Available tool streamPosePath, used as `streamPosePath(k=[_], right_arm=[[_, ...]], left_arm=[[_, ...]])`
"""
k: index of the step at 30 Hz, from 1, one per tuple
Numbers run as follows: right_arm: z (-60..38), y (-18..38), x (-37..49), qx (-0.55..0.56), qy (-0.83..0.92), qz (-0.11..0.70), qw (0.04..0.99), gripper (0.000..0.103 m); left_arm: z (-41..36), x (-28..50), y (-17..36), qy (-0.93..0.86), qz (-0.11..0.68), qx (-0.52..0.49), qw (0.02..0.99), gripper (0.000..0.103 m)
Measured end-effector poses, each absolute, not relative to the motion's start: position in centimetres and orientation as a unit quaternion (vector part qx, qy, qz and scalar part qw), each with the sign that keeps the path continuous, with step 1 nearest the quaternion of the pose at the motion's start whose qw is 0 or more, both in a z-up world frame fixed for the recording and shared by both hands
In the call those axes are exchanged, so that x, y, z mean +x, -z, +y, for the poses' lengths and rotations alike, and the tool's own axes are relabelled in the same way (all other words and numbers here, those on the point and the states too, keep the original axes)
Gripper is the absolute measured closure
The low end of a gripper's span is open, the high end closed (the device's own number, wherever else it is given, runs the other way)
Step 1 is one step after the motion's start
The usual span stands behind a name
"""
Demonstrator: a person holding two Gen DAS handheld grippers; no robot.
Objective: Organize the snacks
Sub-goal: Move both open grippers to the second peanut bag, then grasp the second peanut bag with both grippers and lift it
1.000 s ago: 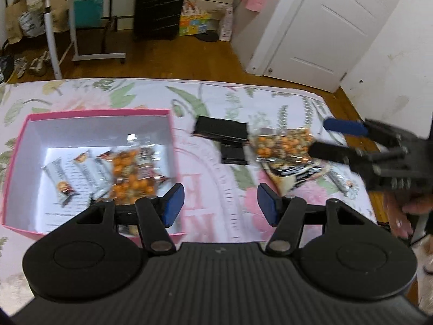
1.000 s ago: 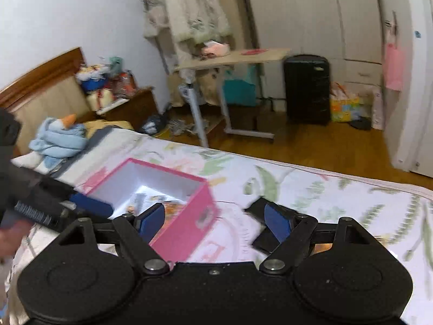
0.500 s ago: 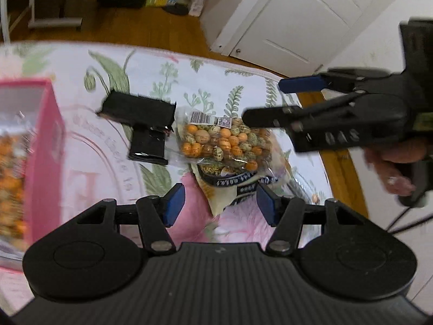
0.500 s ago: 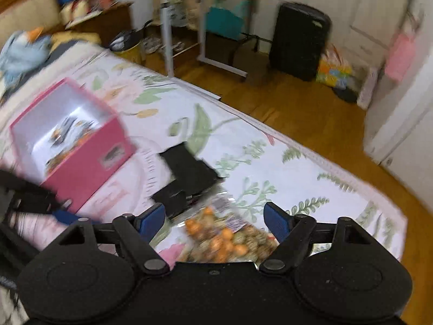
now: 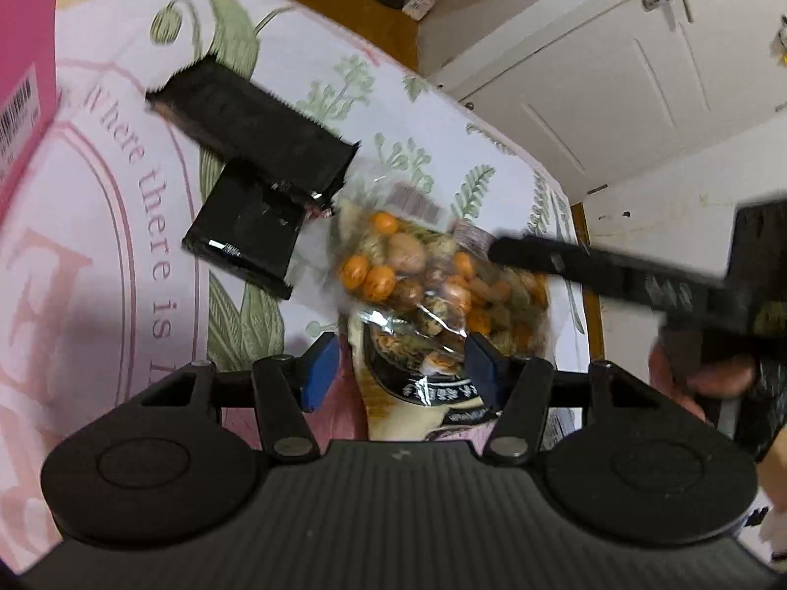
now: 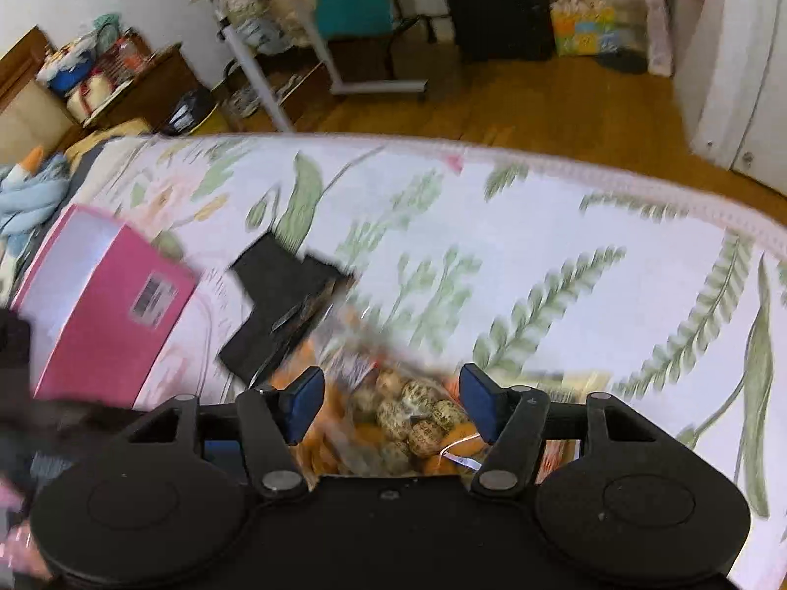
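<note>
A clear bag of orange and speckled nuts (image 5: pixel 433 285) lies on the floral bedspread on top of a cream and black snack packet (image 5: pixel 433 398). My left gripper (image 5: pixel 401 371) is open just above these two. My right gripper (image 6: pixel 391 405) is open, low over the same nut bag (image 6: pixel 408 423); one of its fingers (image 5: pixel 565 265) reaches over the bag from the right in the left wrist view. Two black packets (image 5: pixel 256 147) lie overlapping to the left of the bag. The pink box (image 6: pixel 98 305) stands further left.
The bed's far edge (image 6: pixel 541 162) drops to a wooden floor (image 6: pixel 541 108). Beyond stand a wheeled side table (image 6: pixel 305 49), a black suitcase (image 6: pixel 497 5) and white wardrobe doors (image 5: pixel 615 73). Blue cloth (image 6: pixel 29 196) lies at the bed's left.
Both grippers have swung from the pink box to the nut bag and come down close over it. The right gripper's finger now reaches over the bag. Both stay open.
</note>
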State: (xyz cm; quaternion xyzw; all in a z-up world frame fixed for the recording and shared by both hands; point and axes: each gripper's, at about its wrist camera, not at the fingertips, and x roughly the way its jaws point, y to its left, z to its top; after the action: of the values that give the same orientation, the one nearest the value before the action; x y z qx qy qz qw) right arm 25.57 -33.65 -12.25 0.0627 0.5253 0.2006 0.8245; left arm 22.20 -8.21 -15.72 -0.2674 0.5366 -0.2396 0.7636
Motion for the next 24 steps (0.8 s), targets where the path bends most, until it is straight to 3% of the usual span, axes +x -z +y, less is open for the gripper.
streamPosePath(k=[6,10,15,19,21,24], right_arm=[[-32.9,12.2,22.7,0.075,-0.260,0.565,0.780,0.035],[-29.8,12.4,21.1,0.007,-0.260,0.555,0.790,0.014],[-25.5,13.0,19.2,-0.125,-0.234,0.540,0.799,0.001],[-23.0,15.1,17.5,-0.238,-0.195,0.514,0.801,0.001],[-23.1,15.0,17.2,-0.233,-0.173,0.500,0.816,0.008],[-23.7,14.1,16.9,-0.192,-0.158,0.507,0.825,0.010]], left_arm=[[-7.9,22.4,17.6,0.248,0.546,-0.292,0.745,0.047],[-8.4,22.4,18.2,0.268,0.553,-0.304,0.728,0.050],[-8.7,22.1,18.2,0.279,0.560,-0.307,0.717,0.052],[-9.2,21.5,18.2,0.288,0.557,-0.298,0.719,0.052],[-9.4,21.2,18.0,0.288,0.555,-0.289,0.724,0.053],[-9.6,20.8,17.4,0.297,0.551,-0.271,0.731,0.054]])
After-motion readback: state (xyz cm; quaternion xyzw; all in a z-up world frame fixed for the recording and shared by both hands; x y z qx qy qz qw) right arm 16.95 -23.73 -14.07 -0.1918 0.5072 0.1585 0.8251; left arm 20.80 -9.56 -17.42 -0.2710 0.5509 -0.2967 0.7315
